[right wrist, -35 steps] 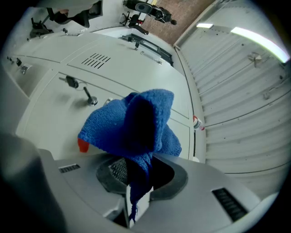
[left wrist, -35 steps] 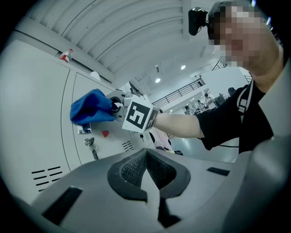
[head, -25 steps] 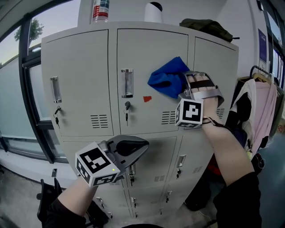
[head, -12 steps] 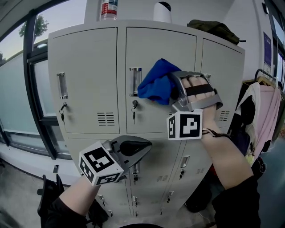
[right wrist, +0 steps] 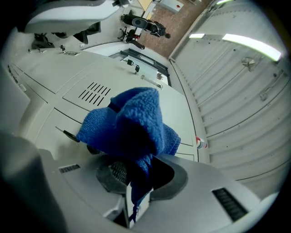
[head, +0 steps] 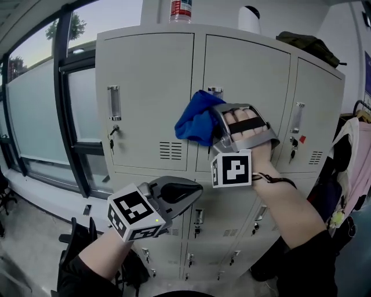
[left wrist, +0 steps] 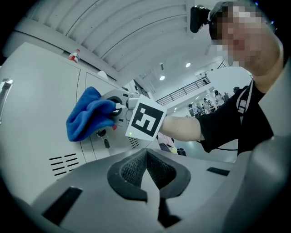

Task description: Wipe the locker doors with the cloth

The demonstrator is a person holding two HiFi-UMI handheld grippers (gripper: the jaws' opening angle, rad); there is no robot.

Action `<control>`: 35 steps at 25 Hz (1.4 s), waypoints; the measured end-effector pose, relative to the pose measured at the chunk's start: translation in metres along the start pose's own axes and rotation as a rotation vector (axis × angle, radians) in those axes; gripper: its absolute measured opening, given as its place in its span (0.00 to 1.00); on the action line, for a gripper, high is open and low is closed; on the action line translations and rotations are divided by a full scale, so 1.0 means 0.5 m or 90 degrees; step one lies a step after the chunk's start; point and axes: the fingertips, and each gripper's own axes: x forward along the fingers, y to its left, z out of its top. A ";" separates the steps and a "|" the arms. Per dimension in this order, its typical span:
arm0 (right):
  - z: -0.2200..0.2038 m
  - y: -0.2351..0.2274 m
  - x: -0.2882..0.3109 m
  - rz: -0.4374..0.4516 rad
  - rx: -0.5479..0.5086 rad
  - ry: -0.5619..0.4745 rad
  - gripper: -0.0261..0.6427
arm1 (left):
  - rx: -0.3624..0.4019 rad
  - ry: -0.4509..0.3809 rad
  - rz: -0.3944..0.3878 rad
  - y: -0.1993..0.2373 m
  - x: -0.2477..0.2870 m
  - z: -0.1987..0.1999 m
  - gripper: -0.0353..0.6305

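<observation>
Right hand-held gripper (head: 212, 125) is clamped on the blue cloth (head: 194, 119), bunched against the middle locker door (head: 255, 81) just below its handle (head: 215, 90). Left hand-held gripper (head: 194, 188) hangs well below that handle, jaws together, nothing in them. I'd press the cloth flat and wipe around the handle, not over it.

The cloth (head: 196, 122) hides most of the middle door's handle (head: 215, 90); the bottle (head: 181, 10) is cut off above.
</observation>
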 end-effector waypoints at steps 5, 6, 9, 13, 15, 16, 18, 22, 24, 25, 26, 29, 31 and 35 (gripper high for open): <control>-0.025 0.028 0.007 0.019 -0.001 0.021 0.12 | -0.002 0.004 0.005 0.004 -0.009 -0.005 0.06; -0.037 0.033 0.006 0.023 -0.002 0.028 0.12 | -0.001 0.003 0.003 0.002 -0.006 -0.003 0.06; -0.084 0.049 -0.002 0.035 -0.003 0.052 0.12 | 0.000 -0.003 -0.007 -0.007 0.013 0.004 0.06; -0.158 0.068 -0.020 0.048 -0.005 0.086 0.12 | 0.000 -0.008 -0.026 -0.023 0.053 0.010 0.06; -0.195 0.076 -0.033 0.053 -0.005 0.103 0.12 | -0.001 -0.010 -0.038 -0.035 0.076 0.012 0.06; -0.213 0.080 -0.039 0.055 -0.005 0.111 0.12 | -0.001 -0.011 -0.045 -0.042 0.088 0.014 0.06; -0.247 0.088 -0.051 0.060 -0.005 0.126 0.12 | -0.003 -0.014 -0.057 -0.053 0.110 0.018 0.06; -0.312 0.103 -0.074 0.069 -0.004 0.152 0.12 | -0.002 -0.017 -0.073 -0.071 0.151 0.025 0.06; -0.343 0.112 -0.086 0.075 0.002 0.165 0.12 | -0.002 -0.017 -0.080 -0.079 0.169 0.026 0.06; -0.358 0.116 -0.091 0.077 0.004 0.171 0.12 | -0.003 -0.016 -0.082 -0.082 0.177 0.026 0.06; -0.373 0.120 -0.096 0.078 0.007 0.176 0.12 | -0.003 -0.015 -0.084 -0.085 0.185 0.026 0.06; -0.407 0.124 -0.109 0.077 0.020 0.187 0.12 | -0.001 -0.009 -0.086 -0.092 0.200 0.024 0.06; -0.412 0.112 -0.119 0.064 0.033 0.183 0.12 | 0.000 -0.006 -0.084 -0.093 0.201 0.024 0.06; -0.330 0.064 -0.118 0.018 0.046 0.121 0.12 | -0.001 -0.001 -0.065 -0.081 0.181 0.020 0.06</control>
